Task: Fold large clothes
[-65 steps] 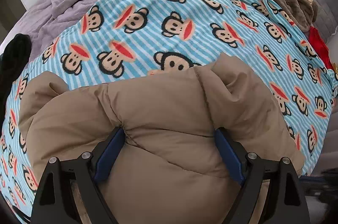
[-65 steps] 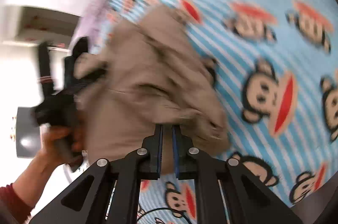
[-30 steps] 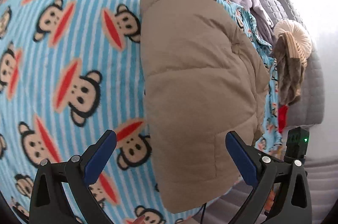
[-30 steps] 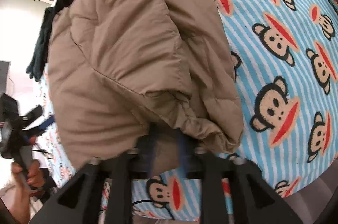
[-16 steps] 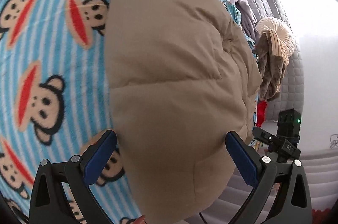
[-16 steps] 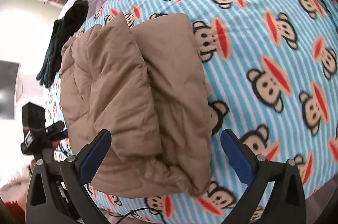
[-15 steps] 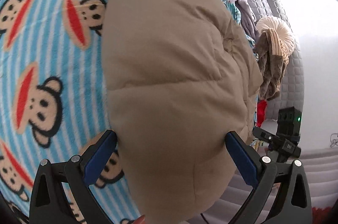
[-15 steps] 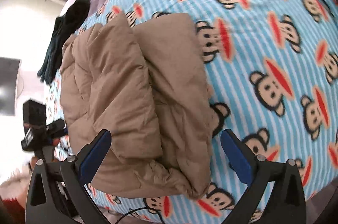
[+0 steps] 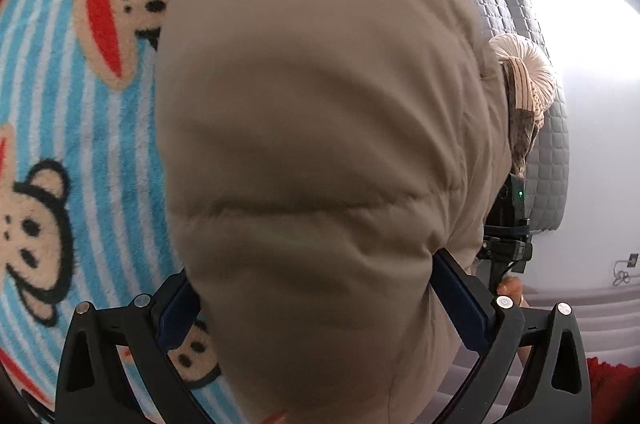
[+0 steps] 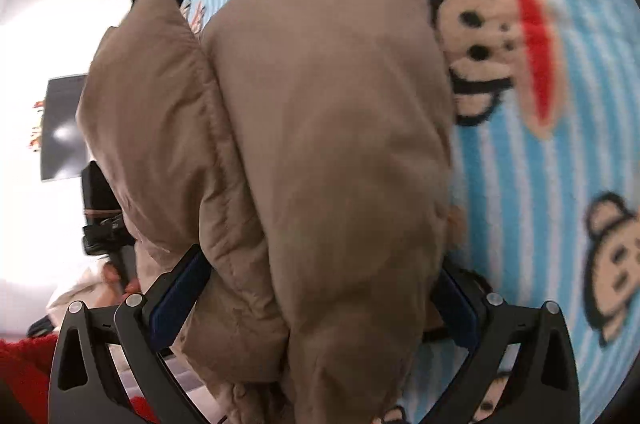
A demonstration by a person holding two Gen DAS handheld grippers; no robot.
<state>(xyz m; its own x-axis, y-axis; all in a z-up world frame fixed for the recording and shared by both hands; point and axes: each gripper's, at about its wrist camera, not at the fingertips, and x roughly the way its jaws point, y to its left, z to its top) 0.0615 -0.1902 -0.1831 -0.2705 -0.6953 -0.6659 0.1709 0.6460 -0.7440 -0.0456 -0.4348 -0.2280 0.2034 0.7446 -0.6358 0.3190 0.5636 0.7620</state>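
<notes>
Jacket (image 9: 320,144) bundle lies lengthwise ahead on monkey blanket (image 9: 80,104), opposite ends between wide-open jaws of left gripper (image 9: 316,296) and right gripper (image 10: 320,288), neither clamped.

Tan puffy quilted jacket (image 9: 320,144), folded into a thick bundle w/ stitched seams across padded panels. Lies on the blue-striped monkey-print blanket (image 9: 80,152). In right wrist view jacket (image 10: 320,152) shows two stacked folds, a deep crease btwn them, upper layer bulging over lower; near end fills the frame, bunched, slightly blurred.
</notes>
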